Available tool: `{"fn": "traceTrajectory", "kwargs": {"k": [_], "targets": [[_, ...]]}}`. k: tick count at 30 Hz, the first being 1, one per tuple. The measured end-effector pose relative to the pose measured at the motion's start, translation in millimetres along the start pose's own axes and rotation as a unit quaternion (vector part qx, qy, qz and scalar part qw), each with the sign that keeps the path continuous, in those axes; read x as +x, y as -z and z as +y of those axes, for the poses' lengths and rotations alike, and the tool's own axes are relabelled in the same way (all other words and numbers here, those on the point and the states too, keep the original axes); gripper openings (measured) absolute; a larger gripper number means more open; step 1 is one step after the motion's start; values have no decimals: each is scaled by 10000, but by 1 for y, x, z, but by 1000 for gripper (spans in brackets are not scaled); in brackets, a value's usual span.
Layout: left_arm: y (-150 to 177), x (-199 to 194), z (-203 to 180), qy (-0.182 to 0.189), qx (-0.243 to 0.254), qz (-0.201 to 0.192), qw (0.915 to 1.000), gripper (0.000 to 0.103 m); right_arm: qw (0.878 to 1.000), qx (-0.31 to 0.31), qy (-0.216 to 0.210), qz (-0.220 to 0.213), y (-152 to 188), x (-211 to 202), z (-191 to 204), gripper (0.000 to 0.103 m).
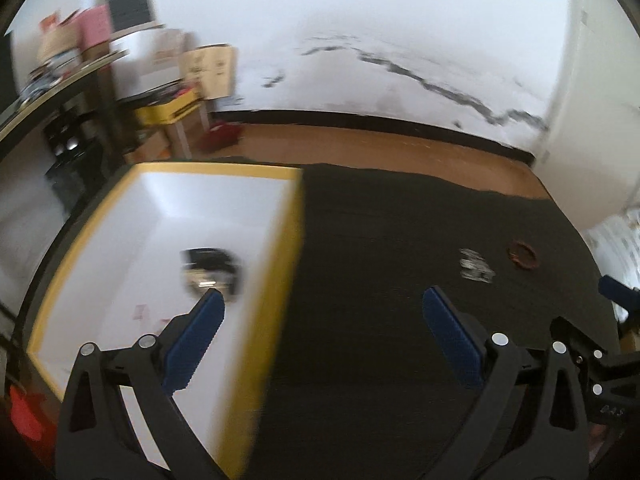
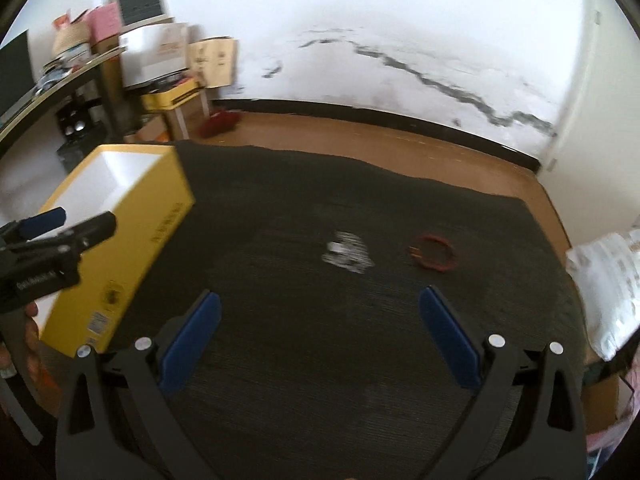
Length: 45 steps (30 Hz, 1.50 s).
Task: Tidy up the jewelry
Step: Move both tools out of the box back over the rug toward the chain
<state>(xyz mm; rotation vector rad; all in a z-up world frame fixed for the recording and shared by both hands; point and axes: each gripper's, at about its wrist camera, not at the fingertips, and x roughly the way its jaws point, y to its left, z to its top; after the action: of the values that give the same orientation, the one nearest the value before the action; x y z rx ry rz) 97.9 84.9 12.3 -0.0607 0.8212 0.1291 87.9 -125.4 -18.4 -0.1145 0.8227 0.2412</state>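
- Right wrist view: right gripper [image 2: 320,340] has its fingers [image 2: 450,338] spread wide, nothing between them, over the dark mat [image 2: 280,360] on the table.
- Left gripper [image 1: 320,338] is spread wide too and empty, astride the yellow box [image 1: 276,280] wall.
- Further out: blurred silver piece [image 2: 347,258], red bracelet [image 2: 433,257] beside it.
- My advice: centre over one piece, descend squarely, pinch gently.

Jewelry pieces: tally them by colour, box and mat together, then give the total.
Dark with silver, in the yellow box: 1
Silver-white, on the dark mat: 1
Red bracelet, on the mat: 1
Total: 3
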Motion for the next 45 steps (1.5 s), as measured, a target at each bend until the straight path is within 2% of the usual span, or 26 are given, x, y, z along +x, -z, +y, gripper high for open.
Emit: {"fn": "traceTrajectory", "kwargs": {"k": [3,7,11,14,32,36,41,45], "targets": [[3,15,-48,268,250,186,9992,97,9996,134,255,3,12,-3,-33,96],[9,25,-100,421,552,263,9972,97,9982,395,443,69,26,-7,-75,96],[13,34,-129,491,656,343,9960,97,9963,553,658,15,37,-13,-108,96],[13,40,-146,484,697,362,9957,97,9953,690,669,129,40,-11,-124,96],[10,57,-164,453,760,453,9950,97,9946,737,715,119,44,-13,-142,96],[11,78,-171,370,802,511,9948,97,9943,804,696,121,44,-11,-146,96],[21,119,-177,345,620,743,9947,97,9936,902,675,64,41,-12,-152,96],[28,146,-189,277,759,876,9929,97,9931,982,636,-2,38,-13,-159,96]]}}
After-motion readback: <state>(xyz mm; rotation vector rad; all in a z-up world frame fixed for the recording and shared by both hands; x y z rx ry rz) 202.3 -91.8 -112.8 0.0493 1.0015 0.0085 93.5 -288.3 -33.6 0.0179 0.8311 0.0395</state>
